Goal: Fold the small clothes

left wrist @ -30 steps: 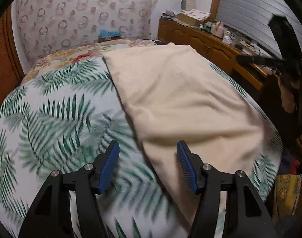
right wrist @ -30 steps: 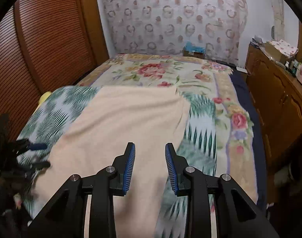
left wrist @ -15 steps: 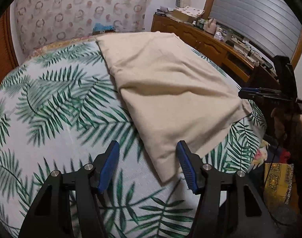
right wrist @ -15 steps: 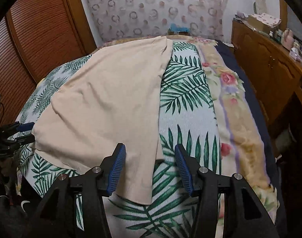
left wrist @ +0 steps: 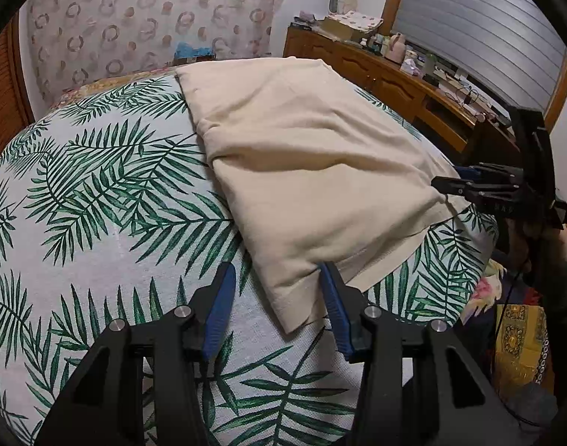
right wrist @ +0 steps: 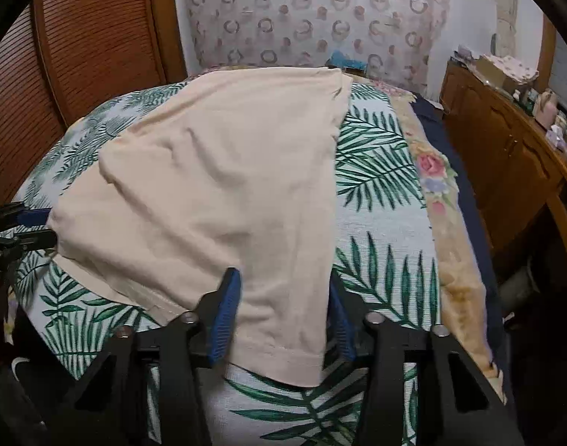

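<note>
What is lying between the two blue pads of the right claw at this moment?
In the right wrist view, a near corner of the beige garment lies between the pads of the right claw, which stand open around it, above the palm-leaf bedspread.

I see the garment (left wrist: 305, 171) lying on the bed (left wrist: 97, 193), mid-frame; a dresser (left wrist: 387, 74) stands upper right.
</note>
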The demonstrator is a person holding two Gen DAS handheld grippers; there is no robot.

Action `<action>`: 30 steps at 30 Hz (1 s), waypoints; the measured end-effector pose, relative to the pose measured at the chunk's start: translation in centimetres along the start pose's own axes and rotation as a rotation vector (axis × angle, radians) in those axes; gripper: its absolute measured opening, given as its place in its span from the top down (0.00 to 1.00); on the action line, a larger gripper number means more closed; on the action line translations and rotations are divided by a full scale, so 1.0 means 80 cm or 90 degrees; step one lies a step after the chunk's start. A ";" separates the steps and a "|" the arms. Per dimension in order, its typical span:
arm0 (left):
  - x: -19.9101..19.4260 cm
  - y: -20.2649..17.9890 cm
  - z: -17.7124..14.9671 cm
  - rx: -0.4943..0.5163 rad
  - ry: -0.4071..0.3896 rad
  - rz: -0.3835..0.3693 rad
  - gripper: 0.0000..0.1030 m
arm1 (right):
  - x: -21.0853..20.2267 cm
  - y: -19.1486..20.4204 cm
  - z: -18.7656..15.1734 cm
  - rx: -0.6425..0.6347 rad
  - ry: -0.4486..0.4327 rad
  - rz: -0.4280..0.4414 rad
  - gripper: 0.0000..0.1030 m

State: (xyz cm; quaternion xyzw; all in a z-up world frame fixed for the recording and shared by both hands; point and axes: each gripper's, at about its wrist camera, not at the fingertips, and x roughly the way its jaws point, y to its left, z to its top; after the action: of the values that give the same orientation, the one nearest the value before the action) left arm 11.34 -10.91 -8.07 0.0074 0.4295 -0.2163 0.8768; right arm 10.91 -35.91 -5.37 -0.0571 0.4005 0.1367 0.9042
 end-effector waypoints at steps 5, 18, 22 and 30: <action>0.000 -0.002 0.000 0.002 -0.002 0.000 0.53 | -0.002 0.007 -0.003 -0.004 0.001 0.022 0.84; -0.037 -0.009 0.017 0.002 -0.054 -0.052 0.96 | -0.021 -0.002 -0.015 0.051 -0.042 0.089 0.92; -0.084 -0.021 0.033 0.018 -0.108 -0.067 0.96 | -0.060 -0.003 -0.009 0.057 -0.093 0.115 0.92; -0.147 -0.017 0.087 0.024 -0.197 -0.088 0.97 | -0.132 -0.016 0.024 0.041 -0.177 0.147 0.92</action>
State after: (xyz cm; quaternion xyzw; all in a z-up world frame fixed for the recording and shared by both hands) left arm 9.71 -9.10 5.44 -0.0393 0.2844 -0.2824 0.9153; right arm 5.86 -38.86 3.70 0.0380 0.2801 0.2332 0.9304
